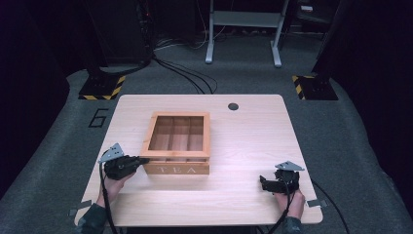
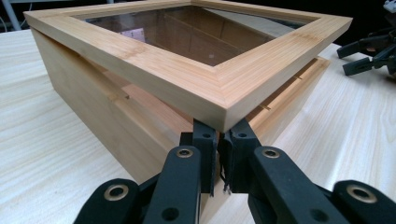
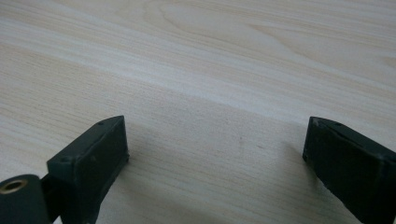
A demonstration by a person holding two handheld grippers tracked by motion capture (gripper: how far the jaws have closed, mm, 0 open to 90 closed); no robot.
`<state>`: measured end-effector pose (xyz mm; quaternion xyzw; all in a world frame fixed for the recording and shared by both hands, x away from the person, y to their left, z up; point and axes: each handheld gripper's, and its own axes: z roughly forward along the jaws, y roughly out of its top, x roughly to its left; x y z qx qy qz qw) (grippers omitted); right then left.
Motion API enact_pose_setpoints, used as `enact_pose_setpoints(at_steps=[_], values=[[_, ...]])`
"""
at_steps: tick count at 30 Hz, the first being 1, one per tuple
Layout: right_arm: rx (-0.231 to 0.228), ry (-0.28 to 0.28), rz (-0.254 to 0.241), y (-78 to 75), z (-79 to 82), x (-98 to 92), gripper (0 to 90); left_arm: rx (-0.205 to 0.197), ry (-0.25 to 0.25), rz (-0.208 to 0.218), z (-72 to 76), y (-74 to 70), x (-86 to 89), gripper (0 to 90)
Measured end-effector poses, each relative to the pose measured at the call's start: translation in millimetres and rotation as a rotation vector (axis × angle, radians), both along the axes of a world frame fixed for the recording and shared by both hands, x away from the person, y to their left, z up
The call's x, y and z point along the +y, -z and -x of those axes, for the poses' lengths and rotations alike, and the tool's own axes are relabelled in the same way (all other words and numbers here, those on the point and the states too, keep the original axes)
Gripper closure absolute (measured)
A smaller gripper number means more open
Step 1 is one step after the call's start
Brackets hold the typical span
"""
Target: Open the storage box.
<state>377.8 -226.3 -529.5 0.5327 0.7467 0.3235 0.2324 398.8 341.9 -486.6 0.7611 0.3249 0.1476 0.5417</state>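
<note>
Left claw (image 2: 219, 140) sits at the front-left corner of the tea box (image 1: 178, 144), jaws nearly together just under the corner of the glass-window lid (image 2: 219, 70); whether they pinch the lid edge I cannot tell. Lid is lifted slightly off the box body. Right claw (image 3: 215, 154) jaws wide apart, holding nothing, low over the bare surface (image 3: 210, 56), well apart from the box. Box stands mid-surface, "TEA" on the front.
</note>
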Motion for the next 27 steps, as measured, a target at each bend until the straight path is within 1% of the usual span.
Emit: enact_pose_setpoints(at_steps=[3,4,6,8,10,13,14,15,16,17,18,20,21,22,23,24,25,26,27], values=[[0.0,0.0,0.0,0.0,0.0,0.0,6.0,0.009,-0.001,-0.004,3.4,1.0,2.3,84.2],[0.0,0.0,0.0,0.0,0.0,0.0,6.0,0.007,-0.005,0.003,4.2,1.5,3.6,84.0],[0.0,0.0,0.0,0.0,0.0,0.0,6.0,0.001,-0.012,0.002,6.1,1.9,5.4,83.6],[0.0,0.0,0.0,0.0,0.0,0.0,6.0,0.006,-0.009,0.011,7.7,2.4,7.3,83.0],[0.0,0.0,0.0,0.0,0.0,0.0,6.0,0.006,-0.024,0.016,10.7,3.2,8.5,82.8],[0.001,0.001,0.0,0.0,0.1,0.1,6.0,0.009,-0.016,0.02,13.2,4.0,11.4,82.6],[0.002,0.003,-0.002,-0.1,0.2,0.3,6.0,0.012,-0.034,0.043,15.0,5.1,9.8,82.5],[0.002,0.002,-0.001,0.0,0.2,0.2,6.0,0.019,-0.034,0.043,16.2,4.9,10.3,82.5],[0.002,0.002,-0.001,0.0,0.2,0.2,6.0,0.01,-0.044,0.041,16.7,5.3,10.5,82.2],[0.0,0.0,0.0,0.0,0.0,0.0,6.0,0.015,-0.044,0.052,17.5,5.7,10.5,82.1],[0.0,0.0,0.0,0.0,0.0,0.0,6.0,0.016,-0.04,0.04,18.0,5.0,11.1,82.1],[0.0,0.0,0.0,0.0,0.0,0.0,6.0,0.02,-0.053,0.04,20.3,4.7,11.1,81.5],[0.002,0.001,-0.001,-0.1,0.1,0.2,6.0,0.009,-0.054,0.03,20.3,4.9,11.8,81.1],[0.0,0.0,0.001,0.0,0.0,0.0,6.0,0.029,-0.051,0.016,21.7,5.1,11.5,80.7],[0.0,-0.001,0.001,-0.1,0.0,-0.1,6.0,0.028,-0.054,-0.009,21.6,6.7,11.0,80.3],[0.0,0.0,0.001,-0.1,-0.1,-0.1,6.0,0.043,-0.053,-0.024,22.5,10.0,11.0,78.7],[0.0,-0.001,0.001,-0.1,-0.1,-0.1,6.0,0.053,-0.061,-0.018,23.3,13.3,11.8,77.9],[0.0,-0.001,0.001,-0.1,0.0,0.0,6.1,0.049,-0.074,0.01,24.5,15.7,13.4,78.1],[0.001,0.001,-0.002,-0.1,0.3,0.3,6.3,0.055,-0.072,0.013,25.5,15.4,15.9,78.1]])
